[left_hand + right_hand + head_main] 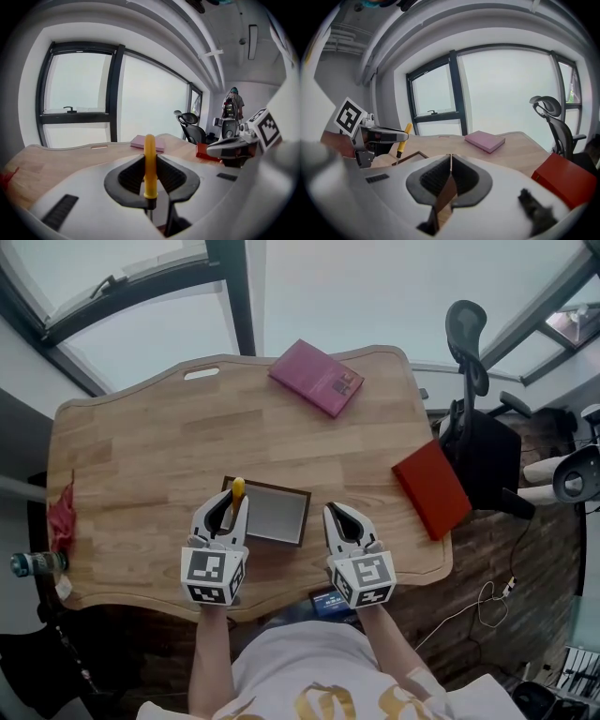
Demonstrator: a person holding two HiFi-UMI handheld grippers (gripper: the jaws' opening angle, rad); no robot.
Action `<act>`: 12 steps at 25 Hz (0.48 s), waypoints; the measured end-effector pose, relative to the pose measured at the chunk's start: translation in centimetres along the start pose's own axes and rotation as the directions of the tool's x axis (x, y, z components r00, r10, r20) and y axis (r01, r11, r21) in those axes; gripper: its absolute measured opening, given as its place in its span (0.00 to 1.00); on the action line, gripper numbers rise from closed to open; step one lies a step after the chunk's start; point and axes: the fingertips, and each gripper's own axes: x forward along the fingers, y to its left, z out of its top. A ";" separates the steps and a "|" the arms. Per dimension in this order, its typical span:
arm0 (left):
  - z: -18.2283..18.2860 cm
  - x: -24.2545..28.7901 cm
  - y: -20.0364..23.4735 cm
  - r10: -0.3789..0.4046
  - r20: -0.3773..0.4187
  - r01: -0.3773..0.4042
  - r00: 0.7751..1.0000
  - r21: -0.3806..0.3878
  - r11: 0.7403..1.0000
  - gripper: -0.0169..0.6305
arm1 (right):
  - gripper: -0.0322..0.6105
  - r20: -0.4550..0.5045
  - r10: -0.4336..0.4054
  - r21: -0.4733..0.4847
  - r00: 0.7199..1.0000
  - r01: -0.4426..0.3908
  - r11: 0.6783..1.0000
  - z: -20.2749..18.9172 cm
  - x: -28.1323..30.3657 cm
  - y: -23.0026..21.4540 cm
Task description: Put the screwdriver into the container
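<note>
My left gripper (229,509) is shut on a yellow-handled screwdriver (237,489), held upright with its handle sticking up past the jaws (149,164). It hangs over the left edge of a shallow dark-rimmed container (281,490) with a grey floor, in the middle front of the wooden table (141,456). My right gripper (341,518) is just right of the container, shut with nothing between its jaws (450,174). From the right gripper view the screwdriver (403,138) points shaft down at the container's rim (416,155).
A pink book (317,377) lies at the table's far side and a red book (431,488) near its right edge. A black office chair (473,418) stands to the right. A red cloth (62,518) and a bottle (36,563) sit at the left edge.
</note>
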 end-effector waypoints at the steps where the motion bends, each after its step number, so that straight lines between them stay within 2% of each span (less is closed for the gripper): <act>1: 0.1 0.3 -0.1 -0.008 -0.003 0.008 1.000 0.009 1.000 0.15 | 0.10 -0.002 -0.001 0.001 1.000 0.001 1.000 0.0 0.1 -0.2; 8: -0.2 2.2 -0.9 -0.074 -0.035 0.075 0.997 0.024 0.997 0.15 | 0.10 -0.018 -0.024 0.016 1.000 0.025 1.000 -0.5 0.2 -1.8; 12: -1.1 3.2 -1.8 -0.123 -0.097 0.131 0.988 0.083 0.988 0.15 | 0.10 -0.029 -0.036 0.028 0.999 0.037 0.999 -1.0 0.3 -2.6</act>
